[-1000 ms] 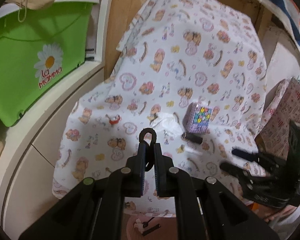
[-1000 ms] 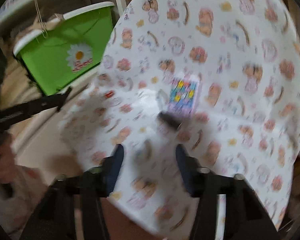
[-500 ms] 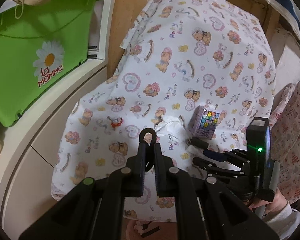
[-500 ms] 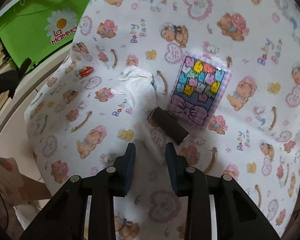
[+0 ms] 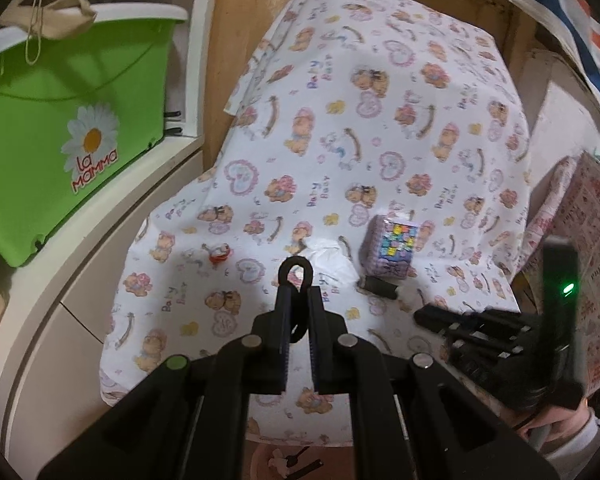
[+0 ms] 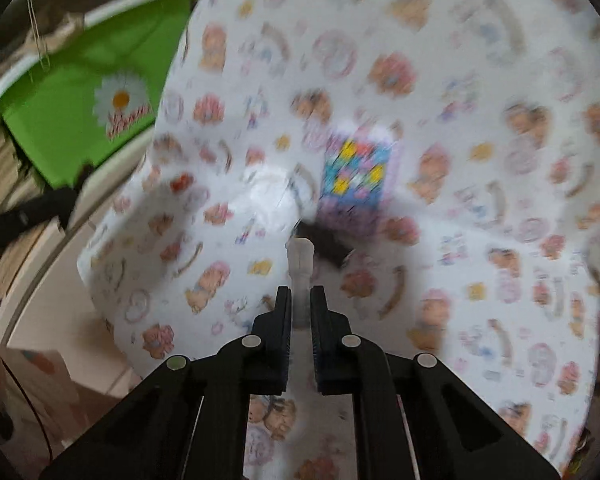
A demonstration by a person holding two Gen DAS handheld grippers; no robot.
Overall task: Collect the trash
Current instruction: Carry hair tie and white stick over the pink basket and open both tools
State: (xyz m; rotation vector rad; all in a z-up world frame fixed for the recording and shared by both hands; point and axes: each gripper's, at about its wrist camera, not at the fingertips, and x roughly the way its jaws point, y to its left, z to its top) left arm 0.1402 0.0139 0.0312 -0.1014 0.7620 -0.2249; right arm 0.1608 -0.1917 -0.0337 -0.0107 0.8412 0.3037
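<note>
A green tub sits upper left. At bottom centre, the left gripper pinches a black loop. The right gripper clamps a pale translucent piece; crumpled tissue lies mid-frame on the cloth.

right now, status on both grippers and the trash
Left gripper shut on black loop. Right gripper shut on pale translucent piece. White tissue, dark tube, patterned box on the cloth. Nothing blocking.

a home: baby-bear tablecloth, green plastic tub, white cabinet.
</note>
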